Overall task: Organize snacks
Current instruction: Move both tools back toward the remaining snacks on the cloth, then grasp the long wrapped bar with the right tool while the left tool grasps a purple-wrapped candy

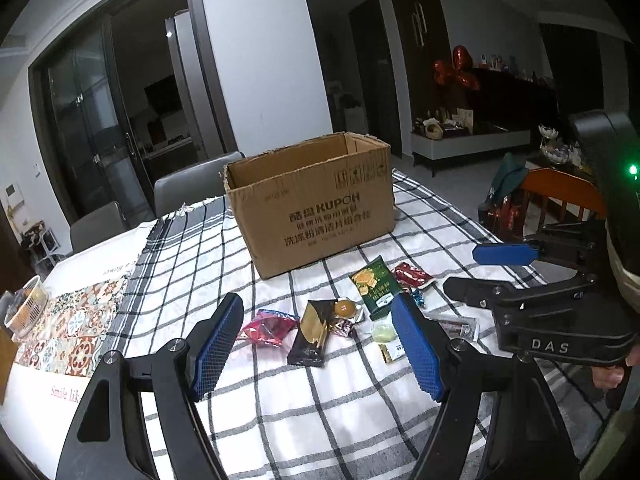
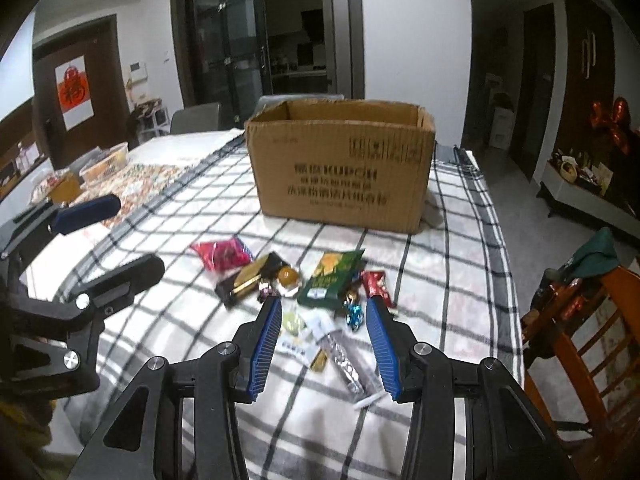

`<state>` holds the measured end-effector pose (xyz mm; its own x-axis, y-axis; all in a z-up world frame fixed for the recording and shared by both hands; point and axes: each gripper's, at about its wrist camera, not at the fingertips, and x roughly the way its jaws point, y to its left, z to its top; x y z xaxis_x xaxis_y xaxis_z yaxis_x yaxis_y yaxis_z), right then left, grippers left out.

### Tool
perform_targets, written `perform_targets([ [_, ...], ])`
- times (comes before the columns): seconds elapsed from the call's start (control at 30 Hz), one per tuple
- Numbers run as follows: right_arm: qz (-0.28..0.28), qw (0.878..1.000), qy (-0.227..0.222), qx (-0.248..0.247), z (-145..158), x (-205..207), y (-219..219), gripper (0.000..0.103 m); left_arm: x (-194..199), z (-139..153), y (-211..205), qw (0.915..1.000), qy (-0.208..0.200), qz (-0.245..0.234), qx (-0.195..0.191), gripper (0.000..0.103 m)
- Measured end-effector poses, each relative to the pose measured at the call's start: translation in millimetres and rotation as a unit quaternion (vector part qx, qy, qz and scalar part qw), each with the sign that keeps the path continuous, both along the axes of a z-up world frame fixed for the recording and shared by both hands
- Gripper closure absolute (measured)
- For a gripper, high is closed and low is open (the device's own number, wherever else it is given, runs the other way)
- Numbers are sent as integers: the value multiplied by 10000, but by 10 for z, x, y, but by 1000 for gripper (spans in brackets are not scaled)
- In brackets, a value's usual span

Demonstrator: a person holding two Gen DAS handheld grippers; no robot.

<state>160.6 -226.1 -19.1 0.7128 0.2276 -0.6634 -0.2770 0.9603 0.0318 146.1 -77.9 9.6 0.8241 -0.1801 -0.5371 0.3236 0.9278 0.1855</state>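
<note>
An open cardboard box [image 1: 316, 208] [image 2: 344, 172] stands on the checked tablecloth. In front of it lie several snacks: a green cracker pack [image 1: 374, 286] [image 2: 330, 280], a black-and-gold packet [image 1: 312, 334] [image 2: 250, 280], a pink-red bag [image 1: 266, 326] [image 2: 222, 254], a red wrapper [image 1: 412, 274] [image 2: 374, 286], an orange jelly cup [image 1: 346, 307] [image 2: 289, 276] and a silver stick pack [image 2: 346, 358]. My left gripper [image 1: 318, 340] is open and empty above the snacks. My right gripper [image 2: 322, 340] is open and empty over the silver stick pack; it also shows in the left wrist view [image 1: 476, 276].
A patterned runner [image 1: 68, 320] and a small basket [image 1: 24, 308] lie at the table's left. An orange wooden chair [image 2: 580, 344] stands at the right edge. Grey chairs [image 1: 192, 184] stand behind the table.
</note>
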Motion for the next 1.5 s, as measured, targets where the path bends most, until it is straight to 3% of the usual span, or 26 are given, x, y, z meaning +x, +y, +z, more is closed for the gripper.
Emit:
perform_targets([
  [0.5,599,9960,-50,-660,-312,117,37,58,182,-344,-166,9998,42,-35,215,34],
  [1.0,703,9965,341,-284,-675,434,26,64,640,-821,-222,9967,795,-94,109,51],
  [1.37,700,9960,526,-172,-848,525,34,64,823,-1034,-258,9946,1013,-142,194,57],
  [1.5,685,9958,602,-96,-862,557,19,70,883,-1075,-263,9938,1083,-157,181,57],
])
